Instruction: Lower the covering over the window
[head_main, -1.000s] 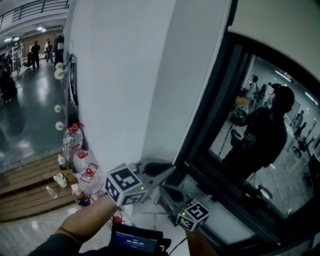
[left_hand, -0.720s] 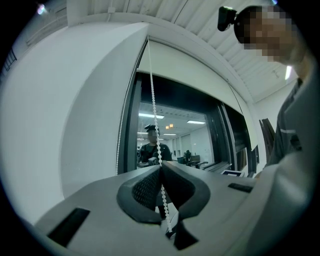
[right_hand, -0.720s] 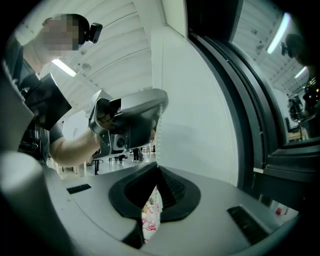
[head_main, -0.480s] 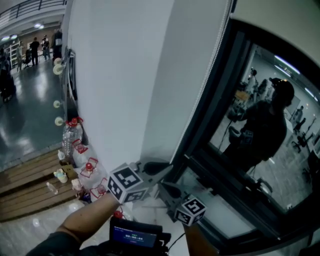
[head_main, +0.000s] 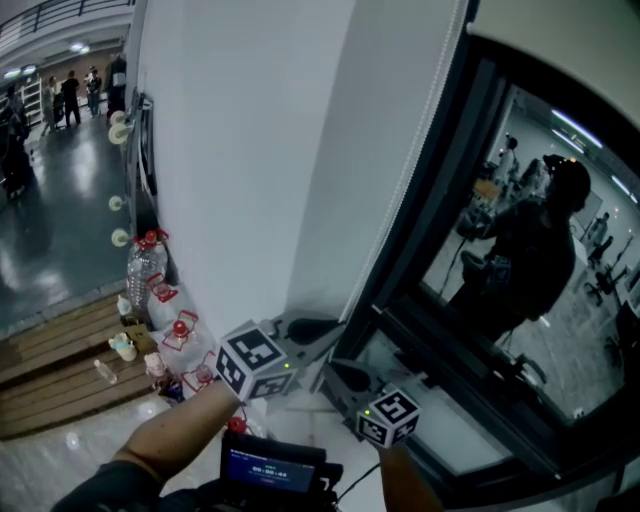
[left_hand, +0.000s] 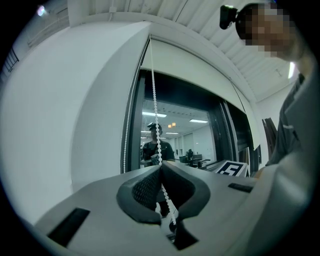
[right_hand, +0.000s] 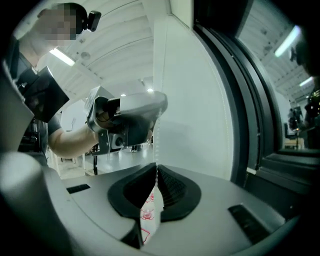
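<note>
Left gripper clamped shut on chain; chain runs straight up from the jaw tips toward the top of the frame. Right gripper sits lower than the left one and its jaws have just been opening: there's a narrow gap now, chain hangs into it, pads not pressing. Head view: both grippers are low at the wall corner, just beside window, close together. Blind covers only the top strip of the window. The rest of the glass is bare and reflects a person. Bottles stand on the floor by the wall, well to the left.
</note>
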